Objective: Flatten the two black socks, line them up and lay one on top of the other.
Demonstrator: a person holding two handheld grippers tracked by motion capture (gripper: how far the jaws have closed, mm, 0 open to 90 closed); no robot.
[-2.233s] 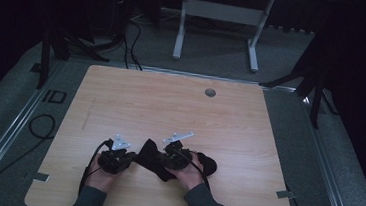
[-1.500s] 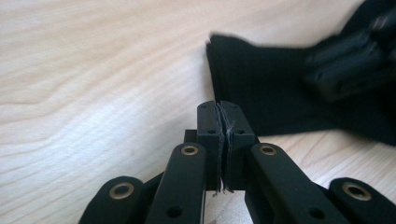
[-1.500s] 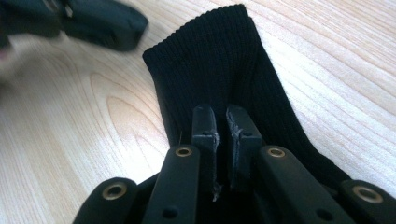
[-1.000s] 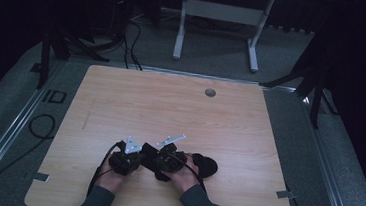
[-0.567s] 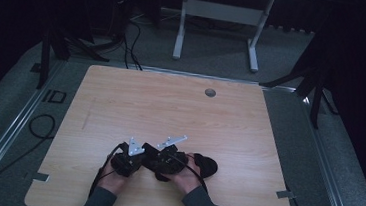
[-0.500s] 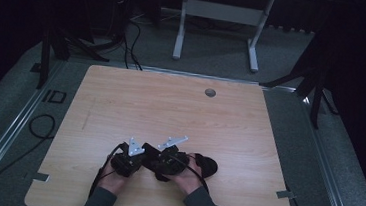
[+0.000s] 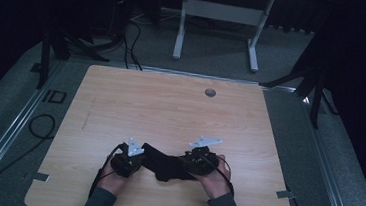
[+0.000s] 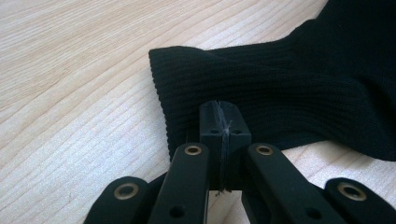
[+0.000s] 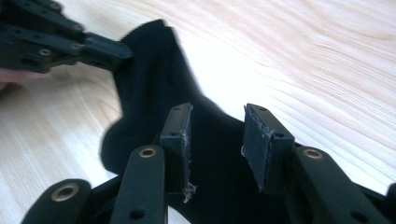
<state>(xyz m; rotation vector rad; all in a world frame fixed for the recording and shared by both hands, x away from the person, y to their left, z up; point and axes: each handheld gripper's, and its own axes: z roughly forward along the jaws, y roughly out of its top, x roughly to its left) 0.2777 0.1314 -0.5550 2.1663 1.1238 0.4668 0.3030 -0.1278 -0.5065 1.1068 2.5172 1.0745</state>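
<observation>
Two grippers work one black sock [image 7: 165, 162] at the near edge of the wooden table [image 7: 170, 107], at about 6 o'clock in the high view. At the sock's 9 o'clock end, the left gripper [image 7: 126, 161] is clenched on the ribbed cuff [image 8: 243, 88]; in the left gripper view its jaws meet pad to pad with the cuff's near edge pinched between them. At the 3 o'clock end, the right gripper [image 7: 200, 162] is released: in the right gripper view its pads [image 9: 177, 140] stand apart with dark fabric between and beyond them but not pressed, and the jaws have just been opening. Judged step: the sock is being drawn out flat, the left side anchoring while the right side regrips. To do this well, keep the left clamp steady and low so the cuff does not lift or twist. Bring the right jaws down over the free end, probably the toe, though the dim high view leaves that uncertain. Close on both layers near the edge, then pull toward 3 o'clock, level with the surface, until the bulge at mid-sock lies flat. Farther off, at 12 o'clock, a small round grommet [image 7: 210, 92] sits in the tabletop, well apart from the work.
</observation>
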